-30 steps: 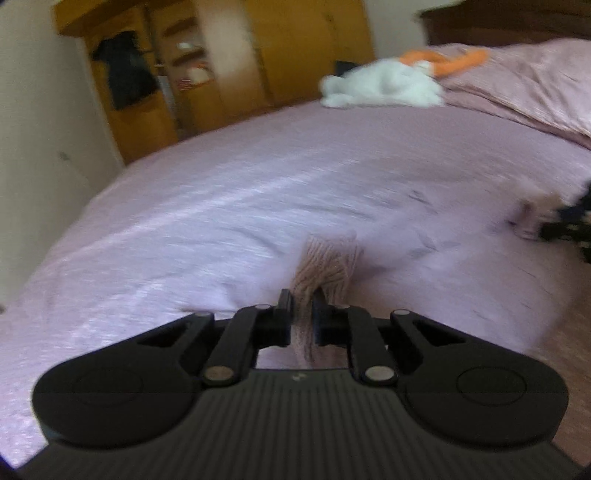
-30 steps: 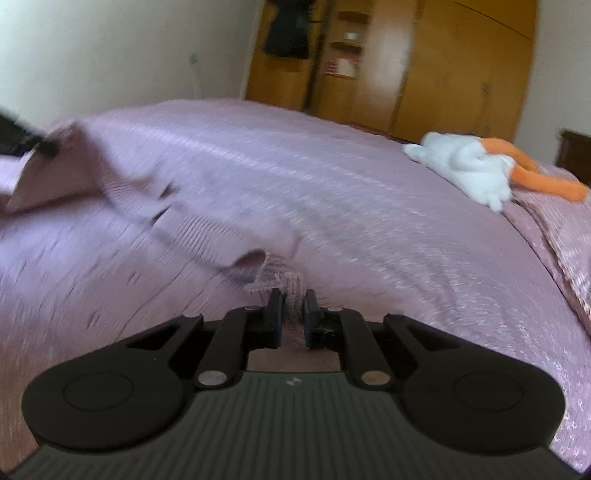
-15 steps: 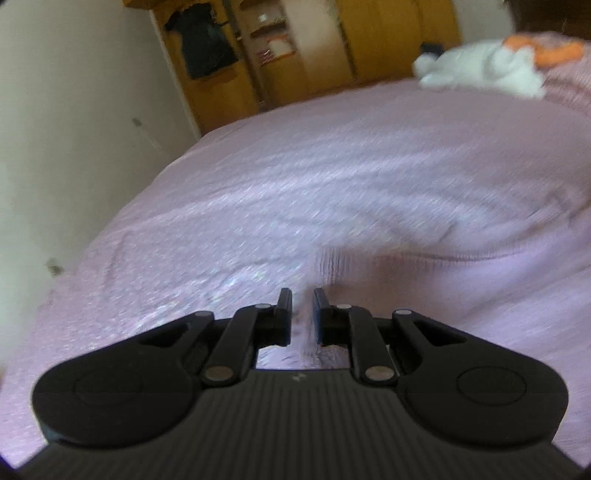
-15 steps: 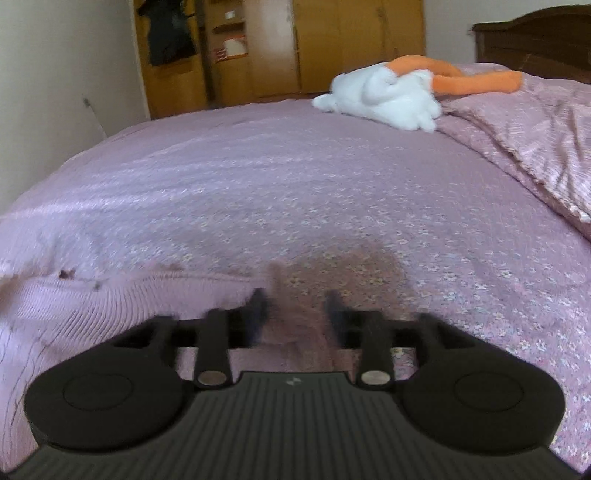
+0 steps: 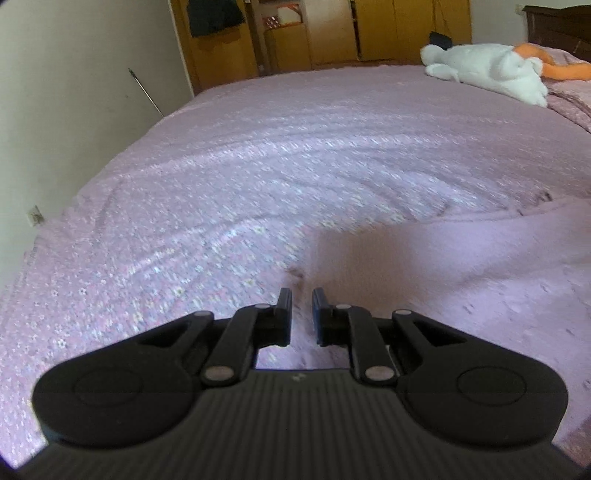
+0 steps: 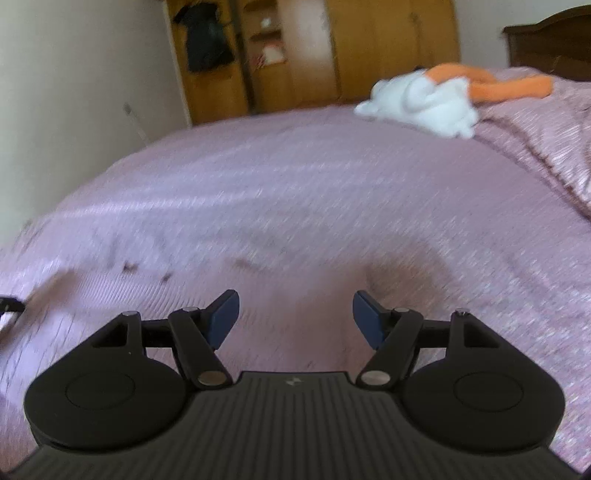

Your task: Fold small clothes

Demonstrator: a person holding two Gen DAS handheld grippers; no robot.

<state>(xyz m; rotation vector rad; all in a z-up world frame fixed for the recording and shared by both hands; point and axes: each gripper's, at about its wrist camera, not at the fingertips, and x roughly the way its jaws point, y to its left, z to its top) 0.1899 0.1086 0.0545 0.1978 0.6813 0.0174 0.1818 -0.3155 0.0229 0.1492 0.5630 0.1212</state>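
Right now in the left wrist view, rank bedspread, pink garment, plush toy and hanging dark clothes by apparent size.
1. Bedspread
2. Pink garment
3. Plush toy
4. Hanging dark clothes
The garment lies nearest the camera, so its lead over the toy may be exaggerated.

Left tool (image 5: 301, 301) nearly closed — right tool (image 6: 293, 306) just opened wide, empty.

A bed (image 5: 295, 155) with a pink flowered cover fills the room ahead. Beyond it stands a yellow-brown wooden wardrobe (image 6: 388, 48); a plain pale wall (image 5: 74, 92) runs left, a dark headboard (image 6: 546, 44) far right.
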